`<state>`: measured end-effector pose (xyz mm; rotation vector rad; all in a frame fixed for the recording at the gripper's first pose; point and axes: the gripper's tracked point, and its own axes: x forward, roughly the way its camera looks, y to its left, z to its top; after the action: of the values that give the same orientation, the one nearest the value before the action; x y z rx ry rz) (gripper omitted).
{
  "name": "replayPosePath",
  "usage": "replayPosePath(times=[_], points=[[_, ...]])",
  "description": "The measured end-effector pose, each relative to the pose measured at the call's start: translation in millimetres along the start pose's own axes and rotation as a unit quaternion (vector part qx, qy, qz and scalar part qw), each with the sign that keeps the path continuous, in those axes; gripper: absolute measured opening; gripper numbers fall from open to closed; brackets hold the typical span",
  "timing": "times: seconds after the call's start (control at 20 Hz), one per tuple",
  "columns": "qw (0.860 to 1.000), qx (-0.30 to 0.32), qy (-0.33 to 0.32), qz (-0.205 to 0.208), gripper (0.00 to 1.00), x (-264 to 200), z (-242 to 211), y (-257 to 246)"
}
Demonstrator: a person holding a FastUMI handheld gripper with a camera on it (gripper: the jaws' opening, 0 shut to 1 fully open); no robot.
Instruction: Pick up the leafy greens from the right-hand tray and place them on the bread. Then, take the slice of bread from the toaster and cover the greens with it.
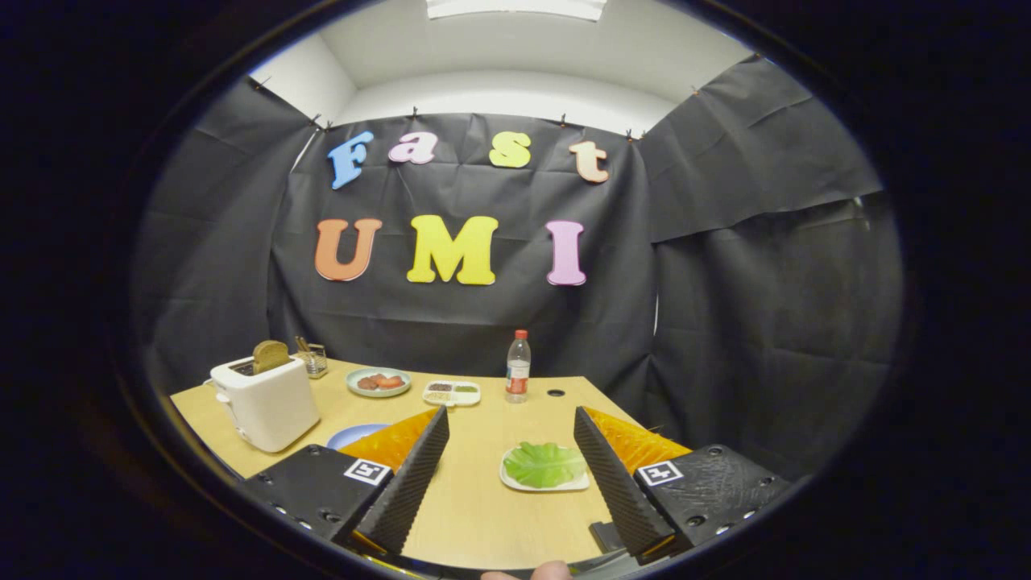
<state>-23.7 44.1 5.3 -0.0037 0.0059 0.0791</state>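
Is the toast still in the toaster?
In. A brown slice sticks up out of the white toaster's slot, left of the open gripper, whose jaws stand wide apart and hold nothing.

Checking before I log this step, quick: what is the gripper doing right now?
Gripper: open, holding nothing; the leafy greens lie on their white tray on the table, between the spread fingers, untouched.
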Motion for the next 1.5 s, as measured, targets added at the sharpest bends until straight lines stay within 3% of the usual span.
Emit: replayPosePath(times=[0.3, 0.6, 1.1, 1.3, 1.5], points=[[0.999, -0.015, 0.021, 0.019, 0.95, 6, -10, 6], [0.993, -0.045, 0.101, 0.029, 0.95, 66, -50, -19], [0.965, -0.053, 0.255, 0.016, 0.96, 190, -133, -47], [0.947, -0.04, 0.318, 0.019, 0.96, 214, -175, -46], [0.941, -0.045, 0.335, 0.008, 0.96, 228, -192, -52]])
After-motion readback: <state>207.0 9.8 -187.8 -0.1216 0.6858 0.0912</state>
